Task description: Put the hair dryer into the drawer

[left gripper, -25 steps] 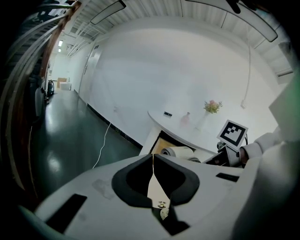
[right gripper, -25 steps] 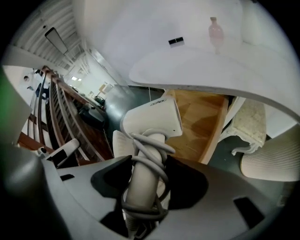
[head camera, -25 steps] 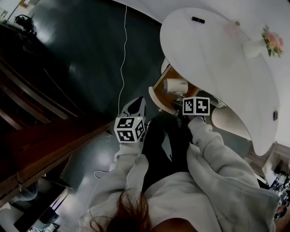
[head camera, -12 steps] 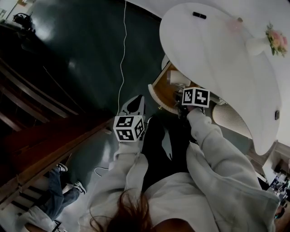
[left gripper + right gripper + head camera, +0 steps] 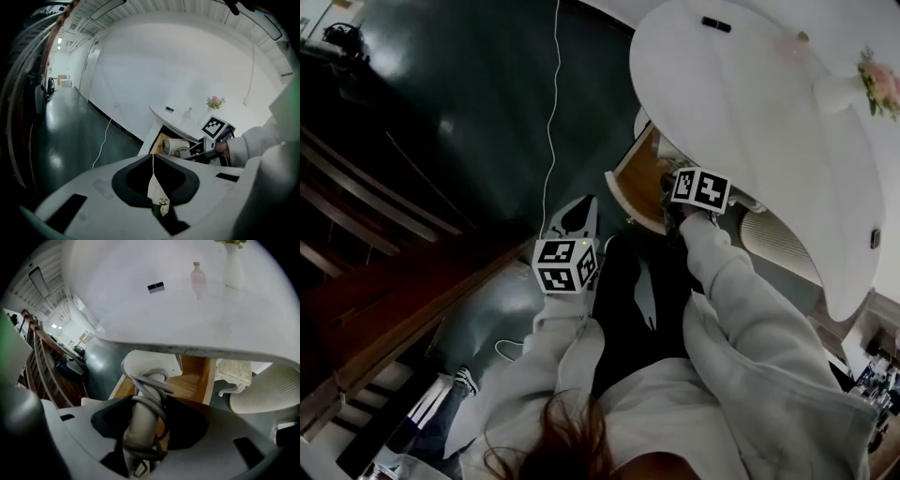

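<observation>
Your right gripper (image 5: 150, 420) grips the hair dryer (image 5: 152, 366) by its handle above the open drawer (image 5: 194, 380); lower it in, then release; your left gripper (image 5: 153, 161) stays out, clenched empty

All three views are dim and grey, bent by a fisheye toward black corners. The white table (image 5: 750, 112) is the brightest surface. Left of it, the dark floor (image 5: 469, 103) carries soft glare patches, probably from the ceiling lamps (image 5: 59, 41). Beneath the table, the drawer (image 5: 637, 183) lies in shadow. The near foreground of both gripper views is blurred.
</observation>
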Demonstrator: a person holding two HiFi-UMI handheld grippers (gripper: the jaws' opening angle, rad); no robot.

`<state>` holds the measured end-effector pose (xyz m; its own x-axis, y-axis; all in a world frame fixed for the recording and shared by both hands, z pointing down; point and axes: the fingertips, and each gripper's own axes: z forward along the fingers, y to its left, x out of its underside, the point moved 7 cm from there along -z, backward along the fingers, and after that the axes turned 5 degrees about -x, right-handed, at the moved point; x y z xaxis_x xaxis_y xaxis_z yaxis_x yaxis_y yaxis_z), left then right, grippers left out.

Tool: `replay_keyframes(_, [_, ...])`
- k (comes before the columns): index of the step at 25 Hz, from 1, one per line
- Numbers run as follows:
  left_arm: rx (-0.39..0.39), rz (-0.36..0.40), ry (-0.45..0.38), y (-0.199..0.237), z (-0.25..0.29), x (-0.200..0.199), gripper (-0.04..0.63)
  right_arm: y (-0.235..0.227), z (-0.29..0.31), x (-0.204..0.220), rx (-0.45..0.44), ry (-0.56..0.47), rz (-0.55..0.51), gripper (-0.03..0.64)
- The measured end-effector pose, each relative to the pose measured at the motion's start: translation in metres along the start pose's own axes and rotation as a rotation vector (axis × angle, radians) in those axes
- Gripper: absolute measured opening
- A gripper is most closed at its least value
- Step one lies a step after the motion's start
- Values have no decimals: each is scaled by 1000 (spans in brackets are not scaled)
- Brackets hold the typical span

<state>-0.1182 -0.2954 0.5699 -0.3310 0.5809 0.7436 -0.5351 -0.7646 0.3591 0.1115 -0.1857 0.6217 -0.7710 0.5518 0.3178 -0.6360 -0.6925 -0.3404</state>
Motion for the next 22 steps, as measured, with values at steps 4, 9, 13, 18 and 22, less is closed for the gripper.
replay_keyframes(4, [-4, -16, 6, 1, 1, 2, 17, -4, 4, -1, 62, -98, 43, 273])
replay_keyframes(9, [8, -56, -4, -1, 1, 2, 17, -8, 8, -1, 53, -149, 93, 272])
replay_keyframes(13, [25, -58, 1, -4, 4, 5, 17, -7, 7, -6, 28, -160, 94, 272])
replay_keyframes(18, [32, -53, 19, -9, 7, 12, 17, -7, 11, -7, 22, -140, 81, 272])
replay_keyframes(22, [28, -58, 28, -9, 9, 15, 17, -7, 27, -8, 21, -41, 69, 272])
